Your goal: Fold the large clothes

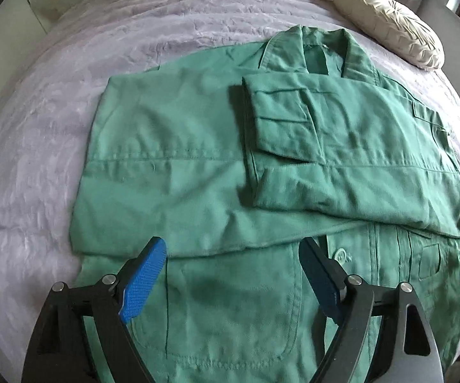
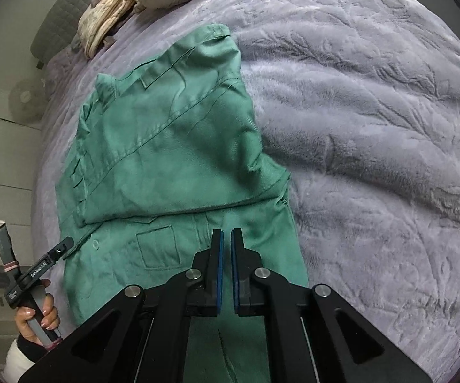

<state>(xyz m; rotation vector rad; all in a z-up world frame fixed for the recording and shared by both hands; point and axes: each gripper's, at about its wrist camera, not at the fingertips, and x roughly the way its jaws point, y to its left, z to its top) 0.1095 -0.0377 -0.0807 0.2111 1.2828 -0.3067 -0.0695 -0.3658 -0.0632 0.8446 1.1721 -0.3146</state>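
Your left gripper [image 1: 233, 255] hung above the green jacket's [image 1: 198, 166] lower front, fingers spread wide, nothing between them. The jacket lay flat on the grey bedspread [image 1: 38, 159], both sleeves folded across the chest, collar toward the pillow [image 1: 389, 25]. Your right gripper [image 2: 227, 239] was over the hem by the jacket's right edge, fingers nearly pressed together, holding no cloth.

Bedroom: plush bedspread [image 1: 70, 63], pillows [image 1: 389, 28]

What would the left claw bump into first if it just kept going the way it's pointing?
Most likely the green jacket on the bed: the open left gripper points steeply down at its front pocket area, with nothing visible between. The gap's depth is unclear.
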